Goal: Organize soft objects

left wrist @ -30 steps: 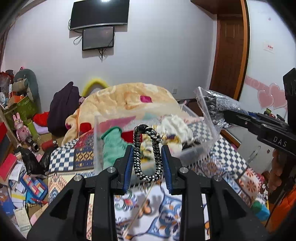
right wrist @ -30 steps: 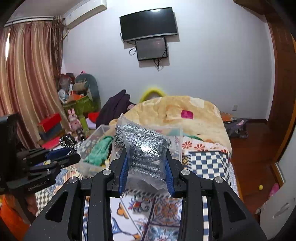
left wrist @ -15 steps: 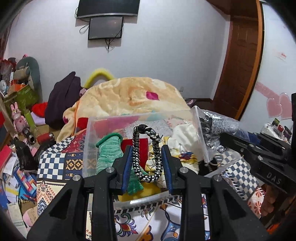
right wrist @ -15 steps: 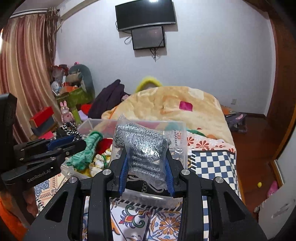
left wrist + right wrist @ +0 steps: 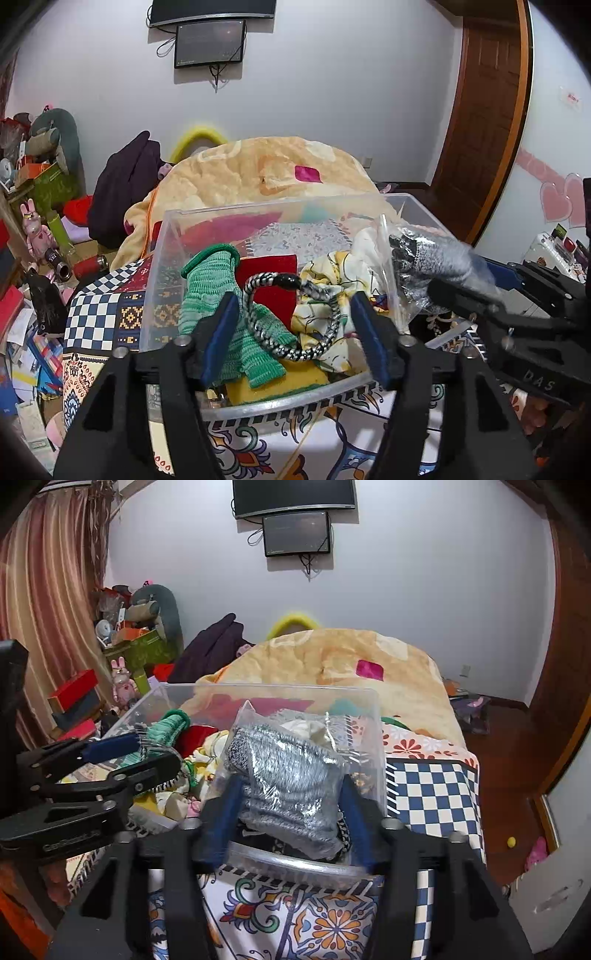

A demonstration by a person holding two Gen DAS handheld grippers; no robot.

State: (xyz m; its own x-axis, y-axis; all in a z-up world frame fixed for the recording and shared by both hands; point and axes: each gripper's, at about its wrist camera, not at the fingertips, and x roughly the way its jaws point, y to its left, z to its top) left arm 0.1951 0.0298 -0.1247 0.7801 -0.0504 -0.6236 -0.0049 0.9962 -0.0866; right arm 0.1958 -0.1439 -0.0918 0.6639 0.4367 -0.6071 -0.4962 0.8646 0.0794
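Note:
A clear plastic bin (image 5: pixel 162 258) (image 5: pixel 376 738) stands on the patterned bedspread and holds a green knit glove (image 5: pixel 207 295), a red cloth (image 5: pixel 273 273) and a floral cloth (image 5: pixel 332 280). My left gripper (image 5: pixel 291 325) is open over the bin's near rim; the black-and-white braided loop (image 5: pixel 288 321) lies between its fingers on the pile, touching neither. My right gripper (image 5: pixel 291 808) is open over the bin's right end; the grey knit item in a clear bag (image 5: pixel 291 775) sits between its spread fingers, also visible in the left wrist view (image 5: pixel 432 266).
A beige blanket (image 5: pixel 266 173) is heaped behind the bin. A dark garment (image 5: pixel 122 192), toys and boxes clutter the floor at the left (image 5: pixel 33 236). A wooden door (image 5: pixel 484 122) stands at the right. Checkered bedspread (image 5: pixel 432 797) lies right of the bin.
Both grippers moved forward over the bin and opened. The braided loop and the bagged grey knit item dropped from their grip into the bin.

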